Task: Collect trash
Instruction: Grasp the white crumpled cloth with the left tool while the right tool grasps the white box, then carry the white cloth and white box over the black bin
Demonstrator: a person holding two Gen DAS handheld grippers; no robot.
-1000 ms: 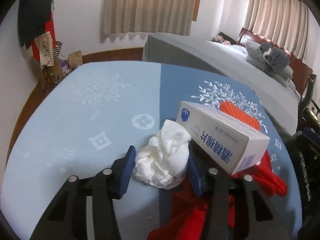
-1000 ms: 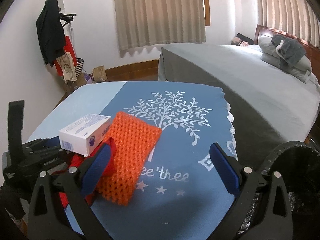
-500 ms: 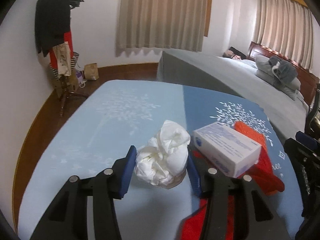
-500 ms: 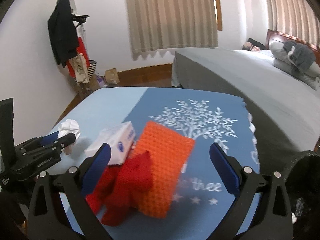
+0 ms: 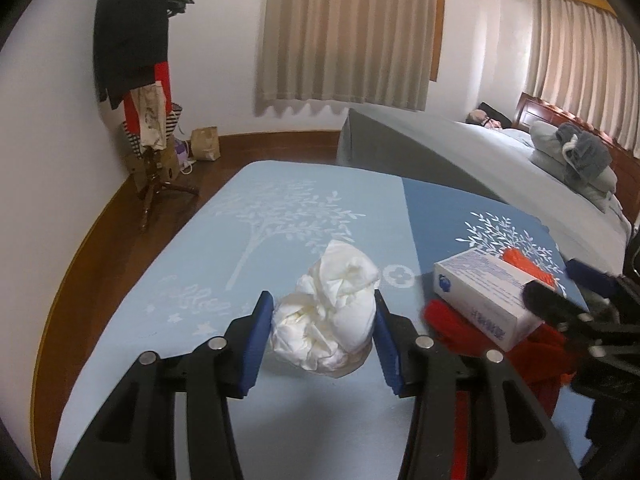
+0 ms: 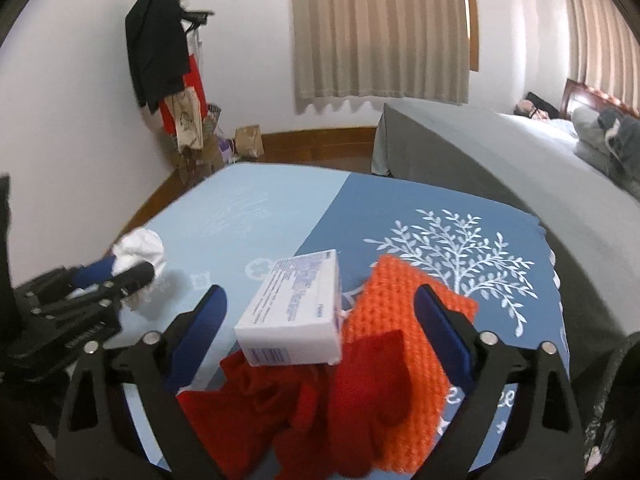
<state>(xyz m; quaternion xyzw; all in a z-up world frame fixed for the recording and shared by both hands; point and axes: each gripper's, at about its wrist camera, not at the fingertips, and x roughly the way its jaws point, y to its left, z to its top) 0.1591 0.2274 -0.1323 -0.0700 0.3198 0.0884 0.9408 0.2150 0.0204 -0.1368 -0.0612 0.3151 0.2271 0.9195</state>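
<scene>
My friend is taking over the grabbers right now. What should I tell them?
Left gripper: shut on the crumpled white tissue, above the blue tablecloth.
Right gripper: jaws closing around the white box, pads not touching it yet.
The box lies on red cloth, beside the orange knit piece.
Black bin bag at the table's right edge.
Done: tissue grabbed. Left: grab the box, bin both.
</scene>
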